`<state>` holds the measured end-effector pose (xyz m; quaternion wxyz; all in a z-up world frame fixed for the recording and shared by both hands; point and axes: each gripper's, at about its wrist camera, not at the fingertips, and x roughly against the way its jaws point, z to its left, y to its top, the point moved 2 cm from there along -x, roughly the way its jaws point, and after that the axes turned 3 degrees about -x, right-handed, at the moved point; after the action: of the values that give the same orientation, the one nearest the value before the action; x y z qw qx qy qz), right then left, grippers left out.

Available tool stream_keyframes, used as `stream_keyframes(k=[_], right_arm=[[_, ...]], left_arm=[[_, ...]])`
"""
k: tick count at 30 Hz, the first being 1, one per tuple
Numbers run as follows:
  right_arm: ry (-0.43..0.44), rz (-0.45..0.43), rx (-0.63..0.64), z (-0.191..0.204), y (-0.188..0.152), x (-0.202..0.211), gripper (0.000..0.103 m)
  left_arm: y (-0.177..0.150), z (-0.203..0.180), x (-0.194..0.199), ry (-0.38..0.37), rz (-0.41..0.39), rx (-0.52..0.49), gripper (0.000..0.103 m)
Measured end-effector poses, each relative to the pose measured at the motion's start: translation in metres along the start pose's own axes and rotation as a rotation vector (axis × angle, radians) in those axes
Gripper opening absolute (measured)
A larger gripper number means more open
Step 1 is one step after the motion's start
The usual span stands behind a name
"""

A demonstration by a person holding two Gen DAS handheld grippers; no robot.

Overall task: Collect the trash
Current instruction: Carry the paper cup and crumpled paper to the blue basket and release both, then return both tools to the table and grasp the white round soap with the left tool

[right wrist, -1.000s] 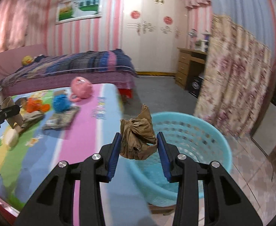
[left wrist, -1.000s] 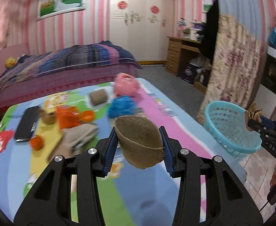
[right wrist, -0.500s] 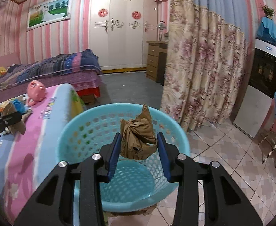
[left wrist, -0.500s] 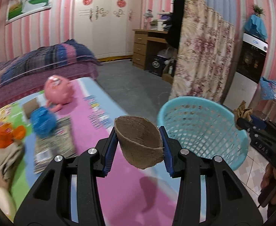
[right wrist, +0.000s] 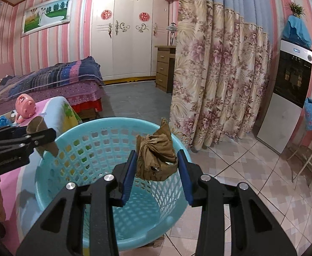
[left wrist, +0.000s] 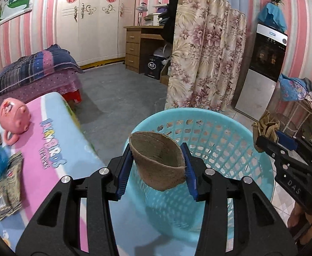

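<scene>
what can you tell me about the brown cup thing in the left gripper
The fibre cup looks like coarse brown pressed fibre, a tapered pot with an open, slightly squashed mouth facing the camera, tilted on its side. It sits between the blue pads of the left gripper, whose jaws are opening, above the mouth of the turquoise basket.

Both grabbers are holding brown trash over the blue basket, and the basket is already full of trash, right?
Not quite. Both grippers do hold brown trash over the blue basket, the left gripper's jaws opening around its brown cup, but the right wrist view shows the basket's bottom bare, not full.
</scene>
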<state>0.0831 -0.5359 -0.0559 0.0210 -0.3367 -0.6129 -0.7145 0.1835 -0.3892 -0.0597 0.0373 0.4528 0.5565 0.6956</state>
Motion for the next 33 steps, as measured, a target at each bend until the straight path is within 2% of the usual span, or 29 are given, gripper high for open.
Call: stream_keyframes(k=[2, 4, 5, 13, 21, 22, 23, 24, 26, 28, 30, 33], right_arm=[[-0.001, 0.001, -0.004, -0.002, -0.001, -0.001, 0.039], [-0.001, 0.003, -0.007, -0.003, -0.002, -0.002, 0.039], [0.0, 0.006, -0.008, -0.003, -0.003, -0.003, 0.039], [0.0, 0.022, -0.019, -0.002, -0.009, -0.01, 0.039], [0.019, 0.03, -0.009, 0.015, -0.007, -0.023, 0.041], [0.021, 0.025, -0.005, 0.019, -0.005, -0.023, 0.043], [0.02, 0.023, -0.002, 0.019, -0.004, -0.023, 0.049], [0.012, 0.019, 0.005, 0.022, -0.003, -0.023, 0.06], [0.006, 0.014, 0.008, 0.024, -0.003, -0.021, 0.072], [0.002, 0.015, 0.004, 0.025, -0.005, -0.018, 0.075], [-0.004, 0.015, -0.003, 0.027, -0.008, -0.016, 0.093], [0.024, 0.015, -0.009, 0.035, -0.011, -0.008, 0.094]], left_arm=[[0.004, -0.001, -0.006, 0.001, -0.001, 0.005, 0.05], [0.007, 0.0, -0.007, 0.006, -0.006, 0.012, 0.074], [0.008, 0.001, -0.006, 0.019, -0.018, 0.015, 0.077], [0.003, 0.02, 0.006, 0.098, -0.034, 0.007, 0.092], [-0.012, 0.05, 0.025, 0.158, -0.033, 0.06, 0.094], [-0.013, 0.053, 0.028, 0.163, -0.036, 0.065, 0.094], [-0.013, 0.056, 0.032, 0.169, -0.041, 0.072, 0.095], [-0.013, 0.06, 0.036, 0.176, -0.045, 0.079, 0.096], [-0.014, 0.066, 0.043, 0.186, -0.052, 0.094, 0.097], [-0.017, 0.072, 0.052, 0.196, -0.058, 0.102, 0.097], [-0.019, 0.076, 0.06, 0.209, -0.06, 0.106, 0.097], [-0.022, 0.08, 0.078, 0.229, -0.073, 0.109, 0.097]])
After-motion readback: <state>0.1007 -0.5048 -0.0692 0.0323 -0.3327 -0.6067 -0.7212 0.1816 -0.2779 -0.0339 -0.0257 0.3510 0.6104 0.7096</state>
